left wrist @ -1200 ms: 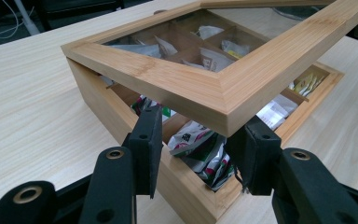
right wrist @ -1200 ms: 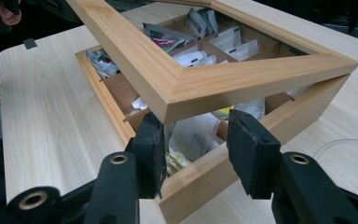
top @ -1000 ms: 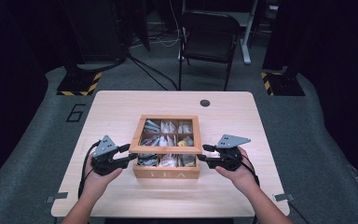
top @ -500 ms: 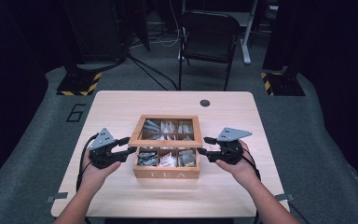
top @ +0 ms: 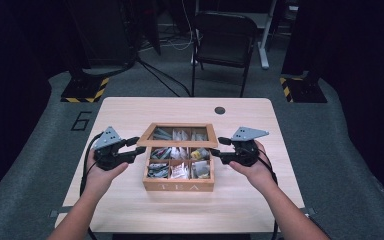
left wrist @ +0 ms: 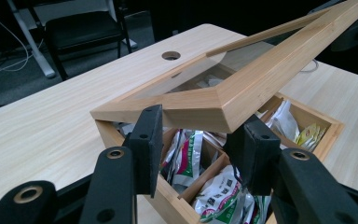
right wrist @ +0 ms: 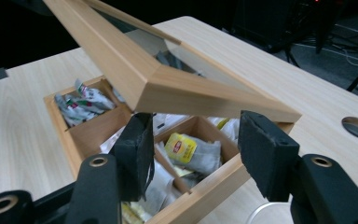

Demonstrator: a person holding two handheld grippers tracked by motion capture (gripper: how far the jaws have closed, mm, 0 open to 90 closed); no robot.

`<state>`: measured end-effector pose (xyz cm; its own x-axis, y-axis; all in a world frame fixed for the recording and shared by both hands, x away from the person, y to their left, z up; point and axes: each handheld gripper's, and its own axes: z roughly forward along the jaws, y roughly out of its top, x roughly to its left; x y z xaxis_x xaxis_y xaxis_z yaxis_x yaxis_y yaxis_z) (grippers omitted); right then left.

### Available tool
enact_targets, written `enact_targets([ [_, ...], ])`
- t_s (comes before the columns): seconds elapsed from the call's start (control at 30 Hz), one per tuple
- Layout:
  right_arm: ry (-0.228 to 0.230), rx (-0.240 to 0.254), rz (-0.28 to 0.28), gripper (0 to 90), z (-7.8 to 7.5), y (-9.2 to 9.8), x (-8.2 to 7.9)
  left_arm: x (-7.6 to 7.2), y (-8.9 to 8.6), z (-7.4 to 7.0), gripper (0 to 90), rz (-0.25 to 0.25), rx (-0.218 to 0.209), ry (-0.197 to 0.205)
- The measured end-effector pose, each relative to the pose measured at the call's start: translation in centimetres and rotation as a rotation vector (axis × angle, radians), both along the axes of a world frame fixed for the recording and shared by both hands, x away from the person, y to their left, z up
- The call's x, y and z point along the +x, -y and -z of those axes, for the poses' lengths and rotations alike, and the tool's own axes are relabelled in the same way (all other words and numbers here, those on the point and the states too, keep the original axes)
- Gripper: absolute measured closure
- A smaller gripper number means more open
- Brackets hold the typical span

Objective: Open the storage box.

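A wooden tea box [top: 178, 186] stands in the middle of the table, its compartments holding several tea bags [right wrist: 181, 147]. Its glass-windowed lid [top: 177, 143] is tilted up at the front and hinged at the back. My left gripper [top: 136, 150] is at the lid's front left corner. In the left gripper view the pads [left wrist: 149, 140] press on either side of that corner of the lid [left wrist: 223, 107]. My right gripper [top: 217, 146] is at the front right corner. Its jaws have just been opening, and its pads [right wrist: 265, 154] stand apart beneath the lid [right wrist: 177, 93].
The light wooden table [top: 130, 115] has a round cable hole [top: 220, 110] near its far edge. A black chair [top: 225, 45] stands beyond the table. Bare tabletop lies to both sides of the box and in front of it.
The lid's front edge has risen from the box. Both grippers have moved up with it and a little away from me.
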<state>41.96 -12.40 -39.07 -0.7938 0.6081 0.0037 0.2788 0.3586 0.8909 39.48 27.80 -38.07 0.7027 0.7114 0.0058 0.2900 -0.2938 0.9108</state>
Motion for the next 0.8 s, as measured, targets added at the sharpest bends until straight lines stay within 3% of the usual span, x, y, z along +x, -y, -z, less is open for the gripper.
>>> enact_targets([
  [0.57, 0.051, 0.023, 0.023, 45.3, -1.9, -0.6, 2.4, 1.9, -0.1, -2.0, 57.0, -0.004, -0.04, 0.013],
  [0.8, 0.037, 0.035, 0.035, 48.5, -2.3, -0.9, 3.3, 2.4, -0.1, -2.6, 57.1, -0.008, -0.042, 0.016],
])
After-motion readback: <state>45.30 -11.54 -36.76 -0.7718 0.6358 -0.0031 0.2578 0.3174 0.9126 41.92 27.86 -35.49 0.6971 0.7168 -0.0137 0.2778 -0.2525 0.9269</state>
